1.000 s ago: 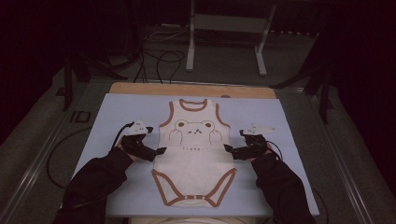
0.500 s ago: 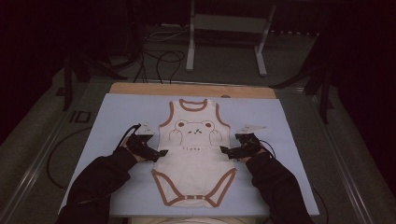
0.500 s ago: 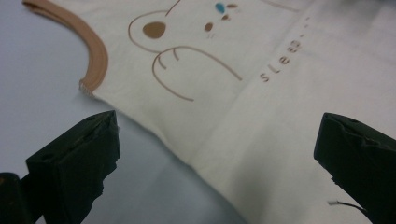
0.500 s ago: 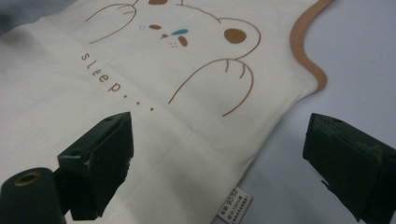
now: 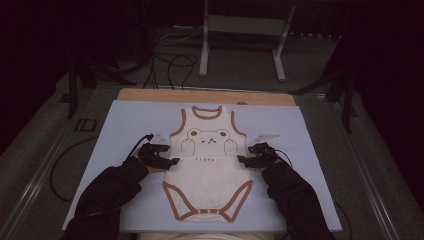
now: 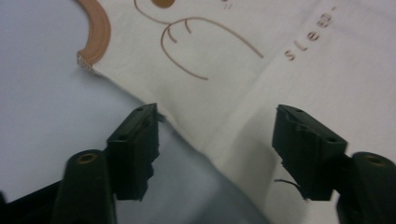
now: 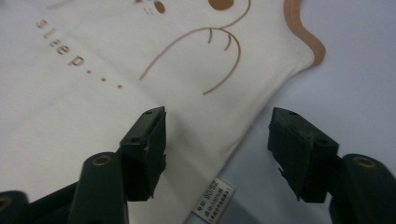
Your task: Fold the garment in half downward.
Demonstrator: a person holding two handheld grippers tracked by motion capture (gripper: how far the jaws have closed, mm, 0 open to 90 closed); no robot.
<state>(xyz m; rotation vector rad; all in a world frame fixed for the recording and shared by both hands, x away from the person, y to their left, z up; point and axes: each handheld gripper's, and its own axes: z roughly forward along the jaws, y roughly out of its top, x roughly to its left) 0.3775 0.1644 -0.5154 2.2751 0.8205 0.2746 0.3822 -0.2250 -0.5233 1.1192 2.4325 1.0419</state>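
Grippers at both side seams of baby bodysuit, no grab or fold yet.
High view: bodysuit [image 5: 208,172] flat on blue mat [image 5: 125,125], left gripper [image 5: 161,159] + right gripper [image 5: 248,160] at its waist edges. Left gripper view: jaws just been closing, partway, straddling seam, not pinching. Right gripper view: same, care tag [image 7: 212,204] between jaws. Whole fold left.

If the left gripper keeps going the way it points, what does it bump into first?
Most likely the side edge of the cream bodysuit: the left gripper straddles that edge, jaws apart, having just been closing. Depth is hard to judge.
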